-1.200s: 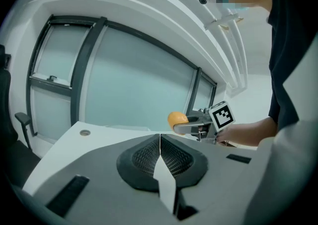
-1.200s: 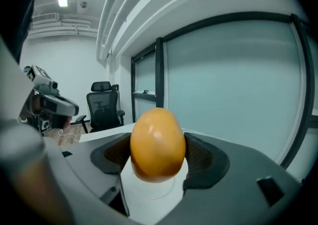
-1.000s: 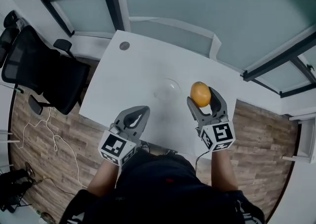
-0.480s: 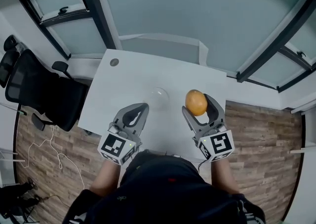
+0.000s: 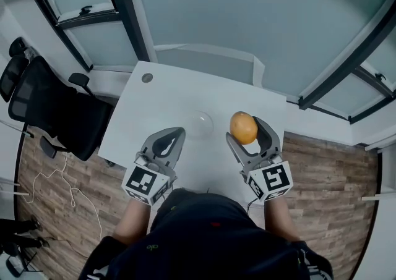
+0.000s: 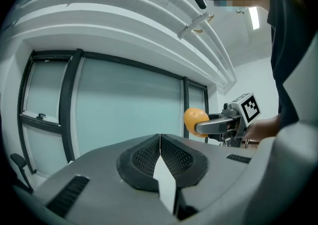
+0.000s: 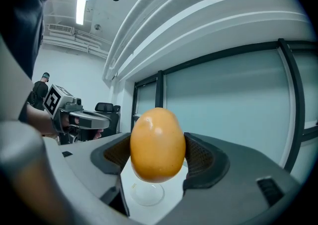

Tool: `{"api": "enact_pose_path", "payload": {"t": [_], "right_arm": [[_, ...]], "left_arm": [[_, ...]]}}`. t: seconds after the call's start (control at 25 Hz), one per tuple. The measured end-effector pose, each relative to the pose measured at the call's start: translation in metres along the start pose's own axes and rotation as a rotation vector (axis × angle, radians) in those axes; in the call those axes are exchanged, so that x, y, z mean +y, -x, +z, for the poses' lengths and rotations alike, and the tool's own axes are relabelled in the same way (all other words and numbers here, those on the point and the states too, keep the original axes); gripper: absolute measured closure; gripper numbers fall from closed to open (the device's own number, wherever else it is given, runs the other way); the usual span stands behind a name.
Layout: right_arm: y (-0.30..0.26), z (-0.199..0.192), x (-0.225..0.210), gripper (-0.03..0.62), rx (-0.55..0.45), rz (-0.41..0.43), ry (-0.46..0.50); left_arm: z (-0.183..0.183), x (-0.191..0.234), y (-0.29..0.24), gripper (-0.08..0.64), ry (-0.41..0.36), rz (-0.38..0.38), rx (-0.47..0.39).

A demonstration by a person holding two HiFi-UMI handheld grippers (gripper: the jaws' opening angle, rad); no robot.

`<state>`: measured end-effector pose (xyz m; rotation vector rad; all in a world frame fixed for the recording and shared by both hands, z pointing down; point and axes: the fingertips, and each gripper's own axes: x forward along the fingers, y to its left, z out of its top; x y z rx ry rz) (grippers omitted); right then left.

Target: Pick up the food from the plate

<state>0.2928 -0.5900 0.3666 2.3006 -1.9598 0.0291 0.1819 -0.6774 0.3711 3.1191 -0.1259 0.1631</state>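
Observation:
An orange, egg-shaped fruit [image 5: 244, 127] is clamped between the jaws of my right gripper [image 5: 245, 130], held up above the white table [image 5: 161, 96]. In the right gripper view the fruit [image 7: 157, 144] fills the gap between the pads. The clear glass plate [image 5: 201, 123] lies empty on the table, left of the fruit; it shows below the fruit as the plate [image 7: 147, 193]. My left gripper [image 5: 174, 135] hovers near the plate's left side, jaws pressed together with nothing in them [image 6: 160, 142]. The fruit [image 6: 195, 119] is also visible from the left gripper view.
A black office chair [image 5: 49, 109] stands left of the table. A round grey grommet [image 5: 146, 78] sits at the table's far left corner. Glass partition walls with dark frames [image 5: 130, 13] rise behind the table. Cables trail over the wood floor [image 5: 49, 177].
The right gripper with the fruit has shifted slightly left and nearer to me over the last second. The left gripper has barely moved and stays shut.

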Motion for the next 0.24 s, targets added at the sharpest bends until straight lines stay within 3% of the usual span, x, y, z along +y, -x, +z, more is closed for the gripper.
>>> {"api": "enact_pose_path", "payload": {"t": [0.24], "right_arm": [[-0.010,0.000,0.009,0.247,0.006,0.005,0.007]], "left_arm": [[-0.001,0.014,0.007,0.537,-0.013,0.015,-0.010]]}}
